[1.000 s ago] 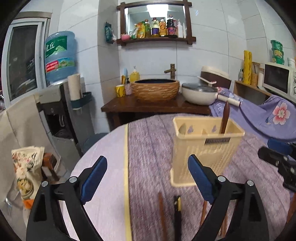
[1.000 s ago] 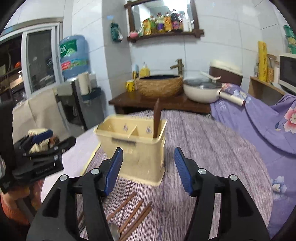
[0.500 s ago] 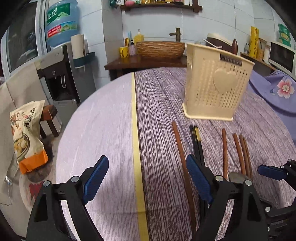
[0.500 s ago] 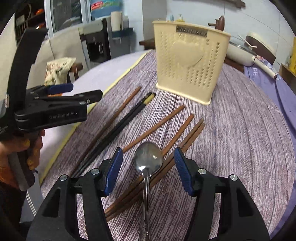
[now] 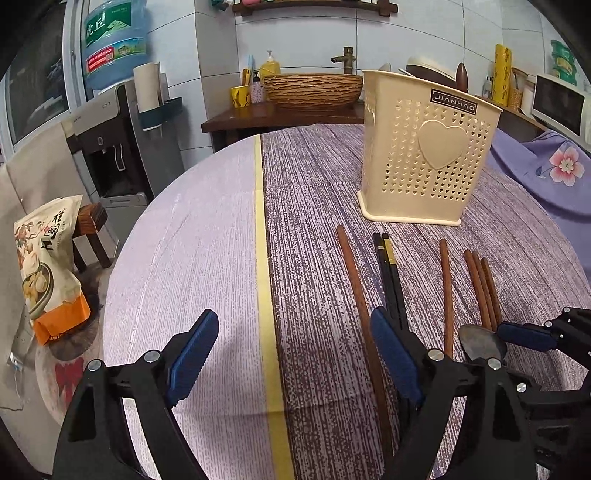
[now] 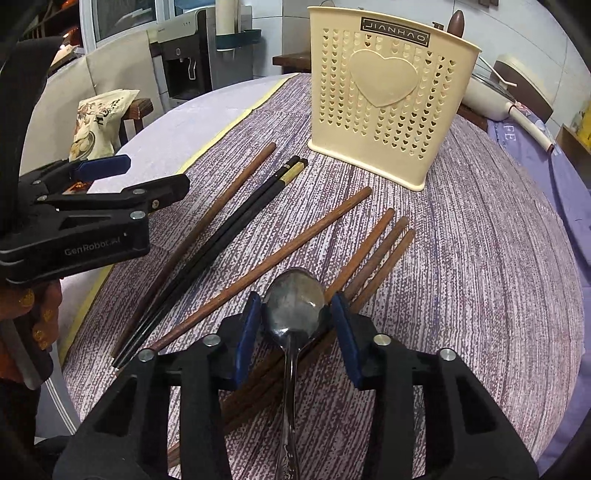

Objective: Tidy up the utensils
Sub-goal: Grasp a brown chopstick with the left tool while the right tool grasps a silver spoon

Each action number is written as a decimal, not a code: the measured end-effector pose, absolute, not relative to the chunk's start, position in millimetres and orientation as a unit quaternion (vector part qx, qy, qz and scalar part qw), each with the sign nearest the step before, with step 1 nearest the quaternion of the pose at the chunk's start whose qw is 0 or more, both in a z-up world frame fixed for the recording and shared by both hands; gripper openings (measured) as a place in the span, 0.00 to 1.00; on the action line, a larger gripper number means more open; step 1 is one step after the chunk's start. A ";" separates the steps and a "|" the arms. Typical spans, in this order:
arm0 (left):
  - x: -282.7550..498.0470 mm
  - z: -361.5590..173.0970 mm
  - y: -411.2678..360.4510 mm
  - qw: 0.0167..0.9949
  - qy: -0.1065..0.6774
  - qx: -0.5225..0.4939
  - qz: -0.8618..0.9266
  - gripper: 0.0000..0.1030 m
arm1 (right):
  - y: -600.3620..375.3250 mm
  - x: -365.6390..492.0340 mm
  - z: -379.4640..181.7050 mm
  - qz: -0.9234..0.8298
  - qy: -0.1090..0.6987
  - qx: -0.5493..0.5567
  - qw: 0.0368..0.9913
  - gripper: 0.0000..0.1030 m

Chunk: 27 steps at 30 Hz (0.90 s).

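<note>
Right gripper (image 6: 297, 314): blue pads pressed in on both sides of the metal spoon (image 6: 294, 306) bowl, pinching it. Spoon handle runs back toward the camera between the fingers; bowl lies across the near ends of three brown chopsticks (image 6: 373, 254).

Left gripper (image 5: 291, 354): spread wide, holding nothing. Its right pad sits over the near ends of the black chopstick pair (image 5: 389, 273); contact can't be judged. It hovers low over the round table (image 5: 207, 229), straddling the yellow tape strip (image 5: 264, 280), pointing at the far edge.

Cream perforated utensil holder (image 6: 388, 99), heart on its front, stands upright toward the table's far edge, with one dark brown utensil tip (image 6: 457, 22) poking from its right end. Two single brown chopsticks lie either side of the black pair, all fanning toward the holder.
</note>
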<state>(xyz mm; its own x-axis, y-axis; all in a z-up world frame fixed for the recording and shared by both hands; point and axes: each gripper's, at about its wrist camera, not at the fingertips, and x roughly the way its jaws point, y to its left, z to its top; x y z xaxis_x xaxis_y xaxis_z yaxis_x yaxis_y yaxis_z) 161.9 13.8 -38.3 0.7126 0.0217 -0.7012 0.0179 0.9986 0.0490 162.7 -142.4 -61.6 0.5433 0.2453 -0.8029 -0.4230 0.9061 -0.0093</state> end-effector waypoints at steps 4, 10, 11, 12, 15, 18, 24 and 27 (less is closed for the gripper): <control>167.6 -37.8 12.2 0.923 0.384 0.030 -0.006 0.78 | -138.9 161.5 -61.7 0.187 0.437 -0.113 0.872 0.37; 179.0 -39.8 6.8 0.916 0.398 0.038 -0.022 0.64 | -140.9 161.2 -59.6 0.197 0.435 -0.097 0.873 0.37; 182.8 -39.9 5.6 0.915 0.401 0.037 -0.027 0.61 | -141.1 160.2 -58.2 0.198 0.432 -0.096 0.874 0.37; 186.0 -40.1 4.4 0.914 0.403 0.035 -0.030 0.57 | -141.2 159.2 -56.6 0.197 0.430 -0.096 0.876 0.37; 197.5 -39.8 1.6 0.910 0.412 0.026 -0.037 0.50 | -143.0 156.7 -52.3 0.200 0.424 -0.091 0.879 0.37; 210.7 -41.6 -2.5 0.902 0.427 0.007 -0.056 0.43 | -146.7 155.7 -49.8 0.198 0.421 -0.086 0.881 0.37; 233.4 -51.8 -12.3 0.891 0.450 0.002 -0.058 0.33 | -154.0 152.2 -49.3 0.195 0.421 -0.077 0.883 0.37; 240.2 -55.6 -17.8 0.889 0.455 0.005 -0.057 0.29 | -158.0 151.8 -48.8 0.192 0.420 -0.072 0.884 0.37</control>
